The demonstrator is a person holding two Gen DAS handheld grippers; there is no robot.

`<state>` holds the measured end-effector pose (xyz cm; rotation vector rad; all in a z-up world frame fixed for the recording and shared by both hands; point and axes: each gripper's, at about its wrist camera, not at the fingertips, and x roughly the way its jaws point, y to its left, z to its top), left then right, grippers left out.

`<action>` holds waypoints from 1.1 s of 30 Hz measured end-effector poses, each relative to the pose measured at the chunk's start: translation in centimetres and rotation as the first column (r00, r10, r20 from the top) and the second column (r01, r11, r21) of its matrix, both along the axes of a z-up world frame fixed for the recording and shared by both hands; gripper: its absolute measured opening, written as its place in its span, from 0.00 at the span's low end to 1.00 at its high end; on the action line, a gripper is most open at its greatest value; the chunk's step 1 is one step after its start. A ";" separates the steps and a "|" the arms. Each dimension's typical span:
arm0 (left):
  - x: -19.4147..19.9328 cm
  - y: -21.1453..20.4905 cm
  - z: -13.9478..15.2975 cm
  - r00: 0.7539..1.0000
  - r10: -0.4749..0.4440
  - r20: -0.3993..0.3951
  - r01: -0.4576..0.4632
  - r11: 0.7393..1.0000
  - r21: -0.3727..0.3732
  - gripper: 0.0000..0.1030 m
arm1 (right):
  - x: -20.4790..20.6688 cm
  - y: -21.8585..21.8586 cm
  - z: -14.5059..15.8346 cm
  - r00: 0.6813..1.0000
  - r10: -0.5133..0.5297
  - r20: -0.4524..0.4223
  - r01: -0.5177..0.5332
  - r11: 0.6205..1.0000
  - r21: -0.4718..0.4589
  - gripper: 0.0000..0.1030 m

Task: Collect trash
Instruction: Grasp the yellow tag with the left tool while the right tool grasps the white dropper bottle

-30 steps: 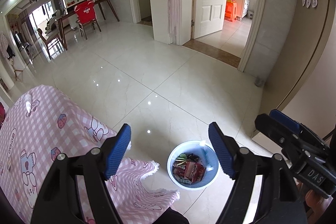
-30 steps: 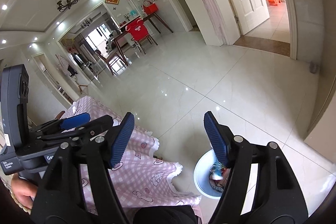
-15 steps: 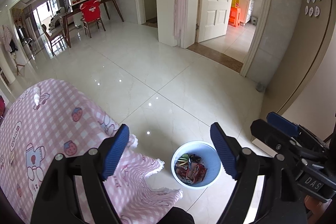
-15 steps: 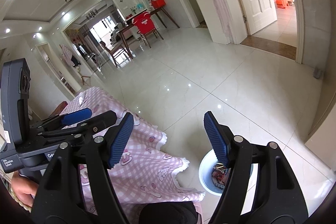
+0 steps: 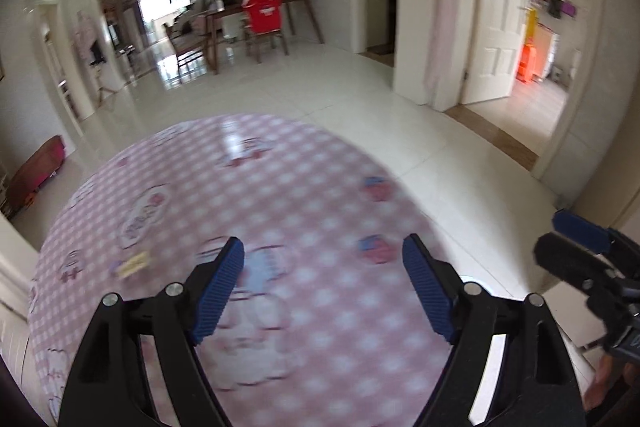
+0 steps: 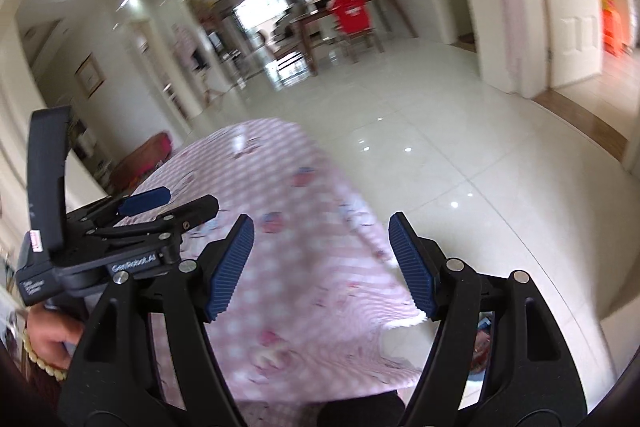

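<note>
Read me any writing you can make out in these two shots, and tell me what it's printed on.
"GenRobot.AI": white lettering on the left gripper body, seen in the right wrist view.
White label on its rear block: too small to read.
Lettering on the right gripper body: cut off, unreadable.
Pink tablecloth prints: blurred.

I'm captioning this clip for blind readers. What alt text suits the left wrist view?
The open, empty left gripper hovers over a table covered by a pink checked tablecloth, where a small yellowish scrap lies left of the fingers. The right gripper shows at the right edge; beyond lies a glossy tiled floor.
</note>
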<state>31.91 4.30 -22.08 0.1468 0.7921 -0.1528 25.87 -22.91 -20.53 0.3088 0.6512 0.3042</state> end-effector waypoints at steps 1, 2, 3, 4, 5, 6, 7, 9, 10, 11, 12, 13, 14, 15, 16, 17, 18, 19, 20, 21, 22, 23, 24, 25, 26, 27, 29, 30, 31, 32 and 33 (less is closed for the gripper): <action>0.3 1.3 -0.1 1.000 0.023 -0.002 -0.023 1.000 0.008 0.77 | 0.7 1.5 0.2 1.000 0.031 0.000 -0.031 0.999 -0.013 0.67; 0.6 2.9 -0.2 0.999 0.048 -0.003 -0.048 0.999 0.018 0.77 | 1.1 2.5 0.4 0.999 0.051 0.000 -0.051 0.998 -0.021 0.67; 0.9 5.0 -0.4 0.998 0.066 -0.008 -0.066 0.997 0.029 0.77 | 1.7 3.8 0.5 0.997 0.076 -0.004 -0.076 0.997 -0.034 0.67; 1.1 6.4 -0.6 0.997 0.072 -0.015 -0.071 0.997 0.037 0.77 | 2.4 5.2 0.6 0.994 0.105 -0.011 -0.105 0.993 -0.051 0.67; 1.3 7.5 -0.8 0.997 0.080 -0.017 -0.079 0.996 0.051 0.77 | 3.0 6.3 0.7 0.992 0.127 -0.013 -0.127 0.990 -0.061 0.67; 1.5 9.1 -1.2 0.996 0.088 -0.022 -0.086 0.992 0.088 0.77 | 3.4 7.0 0.6 0.990 0.143 -0.014 -0.144 0.987 -0.069 0.67; 1.5 10.2 -1.6 0.995 0.095 -0.025 -0.091 0.989 0.117 0.77 | 4.1 8.2 0.6 0.986 0.166 -0.019 -0.167 0.982 -0.084 0.67; 2.0 12.5 -2.2 0.993 0.109 -0.039 -0.102 0.983 0.150 0.77 | 4.7 10.4 0.3 0.980 0.195 -0.024 -0.197 0.975 -0.100 0.67; 2.1 13.6 -2.4 0.992 0.115 -0.047 -0.107 0.984 0.143 0.77 | 5.3 11.4 0.2 0.977 0.213 -0.029 -0.215 0.971 -0.108 0.67; 2.4 14.9 -2.7 0.992 0.115 -0.055 -0.108 0.987 0.119 0.77 | 5.9 12.2 0.1 0.974 0.225 -0.034 -0.227 0.967 -0.112 0.67; 2.5 15.5 -3.0 0.992 0.110 -0.058 -0.103 0.988 0.113 0.77 | 6.3 13.0 0.0 0.971 0.236 -0.038 -0.239 0.964 -0.113 0.67; 2.5 16.1 -3.3 0.993 0.105 -0.060 -0.097 0.988 0.117 0.75 | 6.6 13.8 -0.1 0.969 0.245 -0.043 -0.249 0.962 -0.112 0.67; 2.9 16.4 -3.6 0.994 0.085 -0.072 -0.076 0.990 0.116 0.72 | 7.4 14.5 0.0 0.965 0.257 -0.051 -0.261 0.959 -0.113 0.67; 2.8 16.7 -4.0 0.995 0.062 -0.082 -0.053 0.993 0.106 0.66 | 7.9 15.0 0.0 0.963 0.265 -0.054 -0.269 0.956 -0.114 0.67; 3.0 16.8 -4.3 0.995 0.037 -0.090 -0.029 0.996 0.089 0.63 | 8.2 15.7 0.0 0.961 0.272 -0.056 -0.277 0.954 -0.116 0.67; 3.1 16.7 -4.6 0.995 0.025 -0.097 -0.017 0.997 0.080 0.60 | 8.8 16.3 -0.1 0.959 0.278 -0.060 -0.284 0.951 -0.121 0.67; 3.5 16.6 -4.9 0.994 0.010 -0.109 -0.001 0.997 0.079 0.50 | 9.3 16.8 -0.2 0.957 0.283 -0.061 -0.289 0.949 -0.123 0.67; 3.9 16.3 -5.4 0.994 -0.001 -0.112 0.010 0.997 0.082 0.45 | 9.7 17.1 -0.2 0.956 0.287 -0.062 -0.293 0.948 -0.124 0.67; 4.2 16.1 -5.4 0.995 -0.011 -0.101 0.018 0.997 0.071 0.41 | 10.4 17.5 -0.2 0.955 0.291 -0.066 -0.297 0.947 -0.125 0.67; 4.5 16.1 -5.5 0.994 -0.031 -0.106 0.036 0.998 0.051 0.31 | 10.7 17.9 -0.2 0.954 0.293 -0.067 -0.299 0.946 -0.127 0.67; 4.8 15.9 -5.5 0.994 -0.036 -0.102 0.042 0.997 0.060 0.18 | 11.0 18.2 -0.2 0.953 0.294 -0.067 -0.301 0.945 -0.131 0.67; 5.1 15.8 -5.5 0.995 -0.034 -0.098 0.042 0.996 0.083 0.16 | 11.5 18.4 -0.2 0.954 0.293 -0.068 -0.300 0.944 -0.137 0.67; 5.4 15.8 -5.4 0.994 -0.035 -0.099 0.043 0.996 0.081 0.13 | 12.1 18.6 -0.2 0.954 0.293 -0.070 -0.300 0.943 -0.141 0.67; 5.8 15.9 -5.2 0.995 -0.033 -0.098 0.040 0.997 0.064 0.07 | 12.7 18.7 -0.2 0.954 0.291 -0.073 -0.299 0.943 -0.144 0.67; 6.1 16.1 -5.1 0.995 -0.029 -0.094 0.034 0.998 0.050 0.06 | 13.3 19.0 -0.2 0.955 0.288 -0.076 -0.296 0.944 -0.145 0.67; 6.5 16.5 -4.7 0.996 -0.013 -0.086 0.016 0.999 0.032 0.04 | 13.8 19.1 -0.4 0.955 0.286 -0.078 -0.294 0.945 -0.144 0.67; 7.4 17.4 -4.2 0.997 0.023 -0.074 -0.023 1.000 -0.004 0.02 | 15.3 19.6 -0.6 0.957 0.276 -0.092 -0.287 0.947 -0.142 0.67; 7.8 17.7 -4.1 0.997 0.031 -0.076 -0.033 0.999 -0.022 0.01 | 15.9 19.8 -0.7 0.958 0.272 -0.095 -0.284 0.948 -0.146 0.67; 8.3 18.3 -3.9 0.996 0.043 -0.078 -0.046 0.998 -0.047 0.01 | 16.6 20.1 -0.8 0.958 0.269 -0.100 -0.282 0.947 -0.151 0.67; 8.8 19.0 -3.7 0.995 0.066 -0.075 -0.071 0.995 -0.071 0.01 | 17.3 20.4 -0.9 0.958 0.265 -0.107 -0.279 0.947 -0.158 0.67; 9.1 19.4 -3.5 0.994 0.078 -0.074 -0.084 0.993 -0.083 0.01 | 18.0 20.8 -1.1 0.960 0.258 -0.111 -0.274 0.947 -0.168 0.67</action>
